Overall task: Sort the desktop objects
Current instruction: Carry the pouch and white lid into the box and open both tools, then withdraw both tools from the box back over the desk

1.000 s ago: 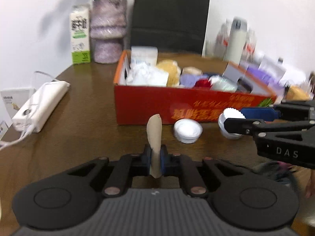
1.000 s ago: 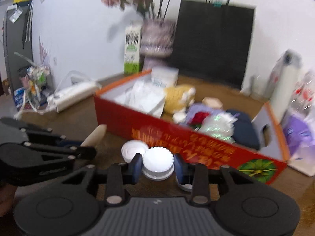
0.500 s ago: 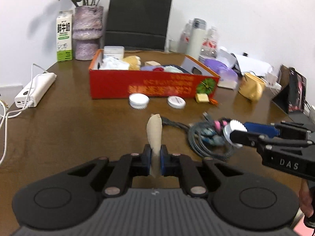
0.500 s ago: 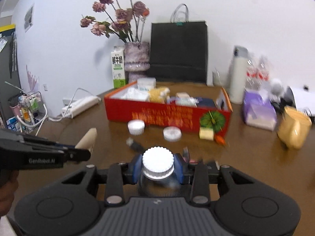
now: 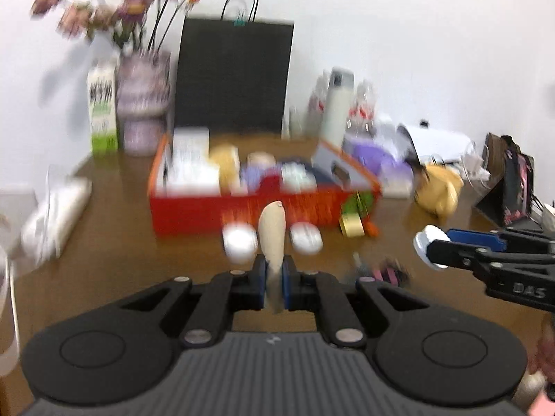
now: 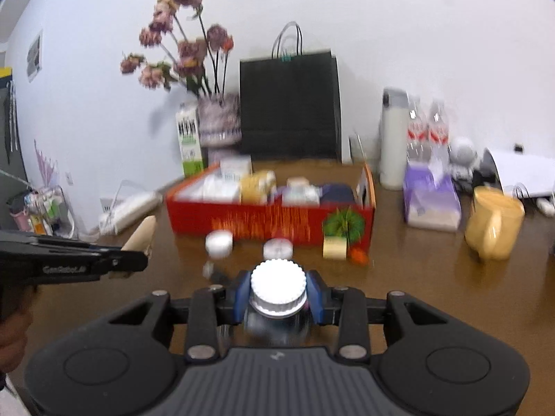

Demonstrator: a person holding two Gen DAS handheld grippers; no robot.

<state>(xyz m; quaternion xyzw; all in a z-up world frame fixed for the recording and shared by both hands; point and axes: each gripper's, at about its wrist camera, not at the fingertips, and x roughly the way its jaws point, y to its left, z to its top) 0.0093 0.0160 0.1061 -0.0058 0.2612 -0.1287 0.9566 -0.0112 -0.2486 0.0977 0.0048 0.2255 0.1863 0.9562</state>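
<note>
While two white lids (image 6: 218,241) are waiting at centre frame, the left tool (image 5: 274,275) is pinching a beige stick (image 5: 273,234) and the right tool (image 6: 277,293) a white-capped jar (image 6: 278,289).

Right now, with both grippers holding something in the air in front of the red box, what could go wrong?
1. The left gripper pinches the thin beige piece only near its lower end; it might tilt or slip out.
2. The right gripper holds the clear jar just below its white ribbed lid; it could drop onto the wooden table.
</note>
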